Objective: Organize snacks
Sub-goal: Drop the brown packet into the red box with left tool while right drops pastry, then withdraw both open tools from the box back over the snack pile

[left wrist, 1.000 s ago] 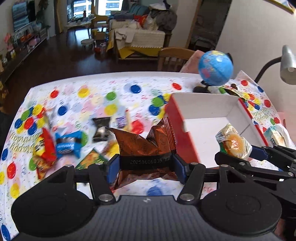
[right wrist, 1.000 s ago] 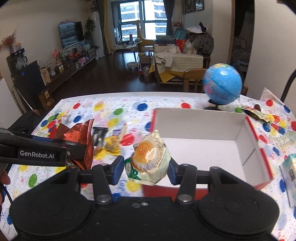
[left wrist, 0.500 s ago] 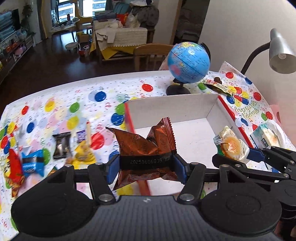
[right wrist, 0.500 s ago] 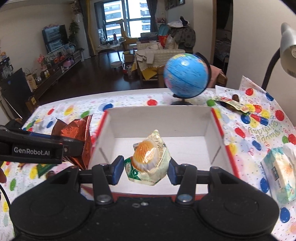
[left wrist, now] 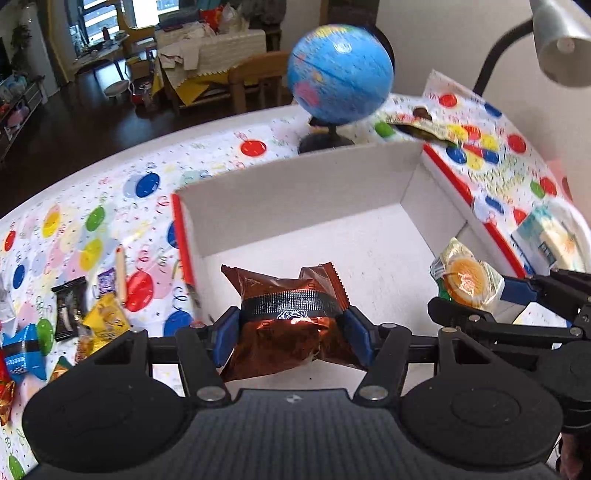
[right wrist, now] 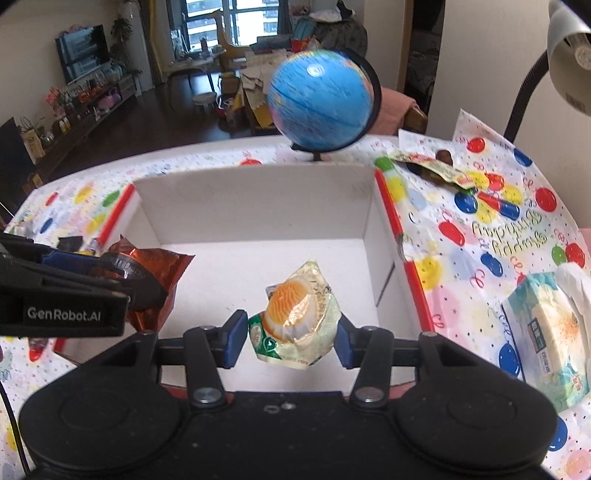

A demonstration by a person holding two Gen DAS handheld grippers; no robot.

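While both tools hang over the white box with red rim (left wrist: pixel 436 192), each points forward and down toward its white floor. Left gripper (left wrist: pixel 291 334) sits over the box's near-left part; its blue pads (left wrist: pixel 225 332) are closed onto a copper-brown foil snack packet (left wrist: pixel 291 325), pinched across its middle, packet upright with crimped ends fanned above. A black band across the packet carries small print, too blurred to read. In the right wrist view the same left tool enters from the left edge, and its side plate reads "GenRobot.AI".

Right gripper (right wrist: pixel 291 338) sits over the box's near-centre. Its blue pads (right wrist: pixel 236 338) stand on either side of a clear-wrapped pastry with orange centre (right wrist: pixel 295 317); the right pad touches the wrapper, while a thin gap seems to show at the left pad, so I cannot tell whether the grip is firm. The wrapper has a green patch with print, unreadable. The pastry is above the box floor, not resting on it.

Left of the box, loose snacks (left wrist: pixel 74 314) lie on the balloon-print tablecloth (left wrist: pixel 110 206): black, yellow and blue wrappers. Far of the box stands a blue globe (right wrist: pixel 321 99). Right of the box, the cloth reads "Happy Birthday", seen upside down. A tissue pack (right wrist: pixel 546 332) lies near right, and a lamp head (right wrist: pixel 569 33) shows at far right.
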